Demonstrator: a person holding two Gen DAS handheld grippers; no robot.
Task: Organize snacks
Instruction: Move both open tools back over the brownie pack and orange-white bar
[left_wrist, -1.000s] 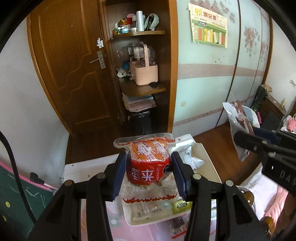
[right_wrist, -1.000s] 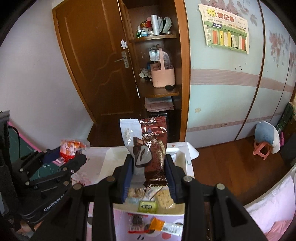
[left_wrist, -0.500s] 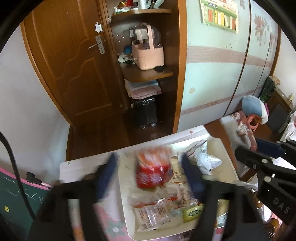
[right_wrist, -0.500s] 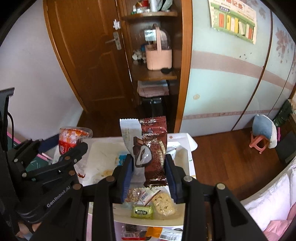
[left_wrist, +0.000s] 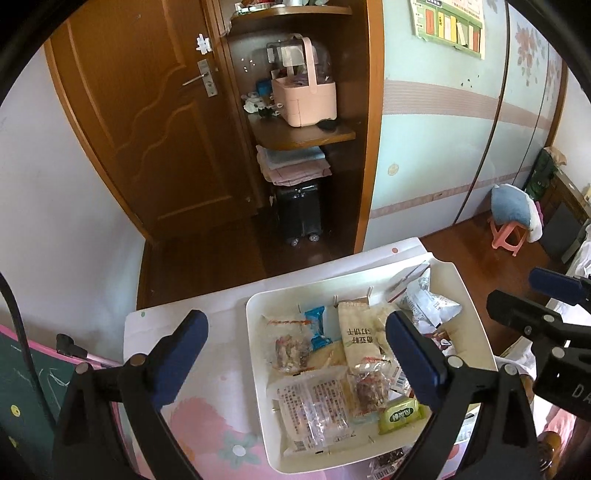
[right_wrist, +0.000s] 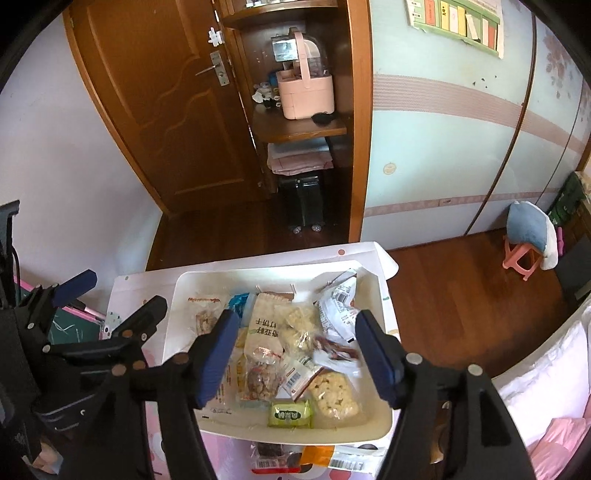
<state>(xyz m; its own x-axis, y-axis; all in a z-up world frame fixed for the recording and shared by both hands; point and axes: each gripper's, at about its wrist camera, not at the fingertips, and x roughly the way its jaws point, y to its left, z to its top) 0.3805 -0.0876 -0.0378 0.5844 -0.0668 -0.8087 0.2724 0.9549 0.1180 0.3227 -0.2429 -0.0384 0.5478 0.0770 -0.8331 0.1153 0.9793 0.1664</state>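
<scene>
A white tray (left_wrist: 255, 310) (right_wrist: 173, 295) on the table holds several snack packets. Among them are a beige biscuit packet (left_wrist: 360, 338) (right_wrist: 264, 326), a green candy (left_wrist: 400, 415) (right_wrist: 290, 415) and a blurred brown packet (right_wrist: 336, 352). My left gripper (left_wrist: 295, 354) is open and empty above the tray's left side. My right gripper (right_wrist: 295, 350) is open and empty above the tray's middle. Each gripper also shows at the edge of the other's view: the right one in the left wrist view (left_wrist: 546, 314), the left one in the right wrist view (right_wrist: 110, 306).
The small table has a pink floral cover (left_wrist: 207, 413). A few packets (right_wrist: 321, 459) lie on it in front of the tray. Behind stand a wooden door (left_wrist: 147, 140), shelves with a pink basket (left_wrist: 304, 98) and a black suitcase (left_wrist: 299, 214). A pink stool (left_wrist: 508, 236) stands at the right.
Both grippers have opened and tilted down over the tray. The red packet left my left gripper and the brown packet left my right gripper; both dropped toward the tray.
</scene>
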